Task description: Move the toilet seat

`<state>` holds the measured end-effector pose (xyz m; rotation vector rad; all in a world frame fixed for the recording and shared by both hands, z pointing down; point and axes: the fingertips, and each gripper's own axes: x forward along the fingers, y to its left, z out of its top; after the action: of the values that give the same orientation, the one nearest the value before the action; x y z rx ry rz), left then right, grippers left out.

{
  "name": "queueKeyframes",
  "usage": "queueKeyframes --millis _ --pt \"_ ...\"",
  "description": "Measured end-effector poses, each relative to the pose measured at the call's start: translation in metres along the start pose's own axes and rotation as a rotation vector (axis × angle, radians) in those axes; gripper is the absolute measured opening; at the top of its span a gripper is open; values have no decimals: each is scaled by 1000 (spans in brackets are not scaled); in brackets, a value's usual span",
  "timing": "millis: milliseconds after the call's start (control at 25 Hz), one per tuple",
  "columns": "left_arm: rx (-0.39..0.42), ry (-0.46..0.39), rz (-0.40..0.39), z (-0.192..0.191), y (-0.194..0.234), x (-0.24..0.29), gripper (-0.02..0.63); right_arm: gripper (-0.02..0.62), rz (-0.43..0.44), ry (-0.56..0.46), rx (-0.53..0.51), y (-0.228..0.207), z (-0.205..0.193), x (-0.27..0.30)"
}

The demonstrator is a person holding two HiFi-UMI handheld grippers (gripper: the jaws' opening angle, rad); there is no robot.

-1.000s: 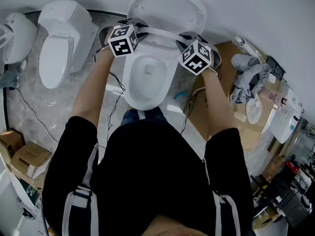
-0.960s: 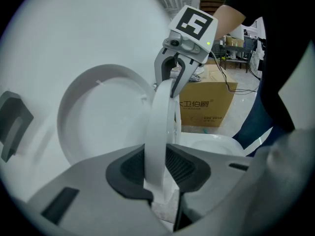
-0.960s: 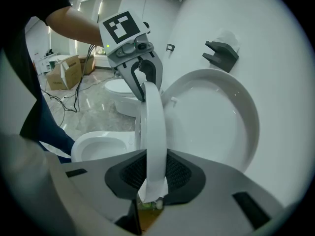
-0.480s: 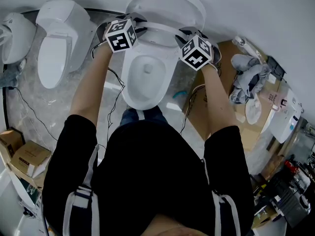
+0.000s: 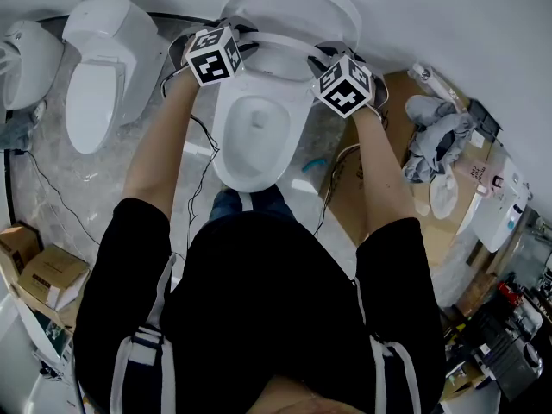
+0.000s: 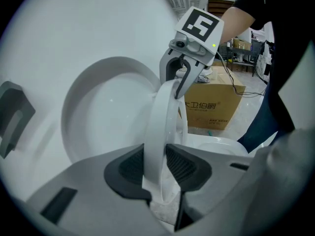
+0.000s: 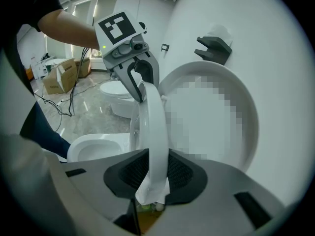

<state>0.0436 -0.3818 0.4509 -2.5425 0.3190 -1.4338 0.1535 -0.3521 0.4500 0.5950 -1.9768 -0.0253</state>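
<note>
step in hand: raising the white oval toilet seat ring [image 5: 280,41], judged near its end. the ring stands almost upright over the white ceramic toilet bowl [image 5: 254,136], just in front of the raised white toilet lid [image 5: 293,3] and, as far as can be told, not against it. the left gripper [image 6: 157,165] pinches the ring's left side and the right gripper [image 7: 153,168] its right side. the dark ribbed pads [image 6: 129,165] lie on either face of the ring, though both sets of jaws have just been opening. next move, as judged: lean the ring back onto the lid, then release evenly so it cannot drop forward. writing: the brown cardboard box [image 6: 216,107] bears dark chinese characters, not surely legible. the marker cubes [image 5: 213,56] carry patterns only.
</note>
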Motion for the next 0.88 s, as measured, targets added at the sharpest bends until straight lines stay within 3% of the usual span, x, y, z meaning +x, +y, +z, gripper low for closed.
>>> queueKeyframes --millis 880 --pt "-61 20 32 -1 27 13 143 124 -2 13 44 -26 0 13"
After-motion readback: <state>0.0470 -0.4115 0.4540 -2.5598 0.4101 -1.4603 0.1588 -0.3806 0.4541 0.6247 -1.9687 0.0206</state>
